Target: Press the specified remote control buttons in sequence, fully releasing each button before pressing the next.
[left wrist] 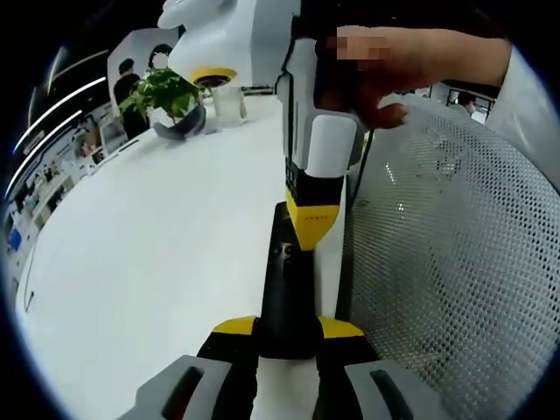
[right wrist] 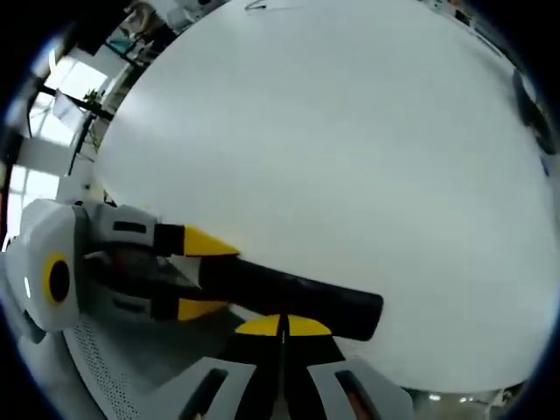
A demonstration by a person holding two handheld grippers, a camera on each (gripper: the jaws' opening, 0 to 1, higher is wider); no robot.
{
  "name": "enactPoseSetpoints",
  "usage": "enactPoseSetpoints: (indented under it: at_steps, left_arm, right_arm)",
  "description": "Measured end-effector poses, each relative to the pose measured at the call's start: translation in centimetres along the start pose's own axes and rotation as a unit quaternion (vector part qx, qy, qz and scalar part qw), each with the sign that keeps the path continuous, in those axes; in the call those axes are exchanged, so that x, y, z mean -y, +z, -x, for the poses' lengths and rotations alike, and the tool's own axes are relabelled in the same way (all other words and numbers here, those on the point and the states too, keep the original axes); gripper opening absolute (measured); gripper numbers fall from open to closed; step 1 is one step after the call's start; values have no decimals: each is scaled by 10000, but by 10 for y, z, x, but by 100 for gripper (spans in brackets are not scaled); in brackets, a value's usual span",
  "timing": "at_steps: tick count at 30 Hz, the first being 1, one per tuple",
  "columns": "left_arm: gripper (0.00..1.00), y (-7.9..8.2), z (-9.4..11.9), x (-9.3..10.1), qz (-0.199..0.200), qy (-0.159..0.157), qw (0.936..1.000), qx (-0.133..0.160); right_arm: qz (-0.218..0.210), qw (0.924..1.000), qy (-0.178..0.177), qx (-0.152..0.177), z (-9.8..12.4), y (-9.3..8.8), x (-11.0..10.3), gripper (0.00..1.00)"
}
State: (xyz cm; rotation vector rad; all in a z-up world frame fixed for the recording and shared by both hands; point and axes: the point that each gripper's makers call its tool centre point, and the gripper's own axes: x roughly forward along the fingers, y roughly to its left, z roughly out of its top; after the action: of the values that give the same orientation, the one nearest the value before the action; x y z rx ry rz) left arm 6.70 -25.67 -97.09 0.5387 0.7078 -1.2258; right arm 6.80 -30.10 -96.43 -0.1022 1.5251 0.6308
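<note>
A black remote control (left wrist: 287,289) lies lengthwise above the white table (left wrist: 157,254), and my left gripper (left wrist: 289,328) is shut on its near end with a yellow tip on each side. From above, a hand holds my right gripper (left wrist: 312,223). Its jaws are shut and its yellow tip rests on the remote's upper face near a small button. In the right gripper view the remote (right wrist: 297,296) runs from left to right, my left gripper (right wrist: 201,274) clamps its left end, and my right gripper (right wrist: 282,326) touches its near edge with shut jaws.
A potted plant in a dark bowl (left wrist: 171,101) and a clear glass (left wrist: 227,103) stand at the table's far side. A white mesh chair back (left wrist: 446,262) rises close on the right. People stand in the background at the far left.
</note>
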Motion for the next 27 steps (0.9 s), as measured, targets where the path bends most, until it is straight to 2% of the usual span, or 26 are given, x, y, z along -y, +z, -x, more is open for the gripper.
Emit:
enactPoseSetpoints:
  at_steps: [12, 16, 23, 27]
  left_arm:
    - [24, 1, 0, 1, -15, -25, 10000, 17]
    - [25, 1, -1, 1, -26, -34, 10000, 20]
    - [25, 1, 0, 1, -5, -23, 10000, 20]
    - [25, 1, -1, 1, -7, -10, 10000, 16]
  right_arm:
    - [-6, 9999, -128, -110, -5, -4, -1, 0]
    - [193, 9995, -249, -11, -6, -5, 0, 0]
    - [-133, 9999, -24, 40, -4, -3, 1, 0]
    - [-202, 9995, -70, 214, -1, 1, 2, 0]
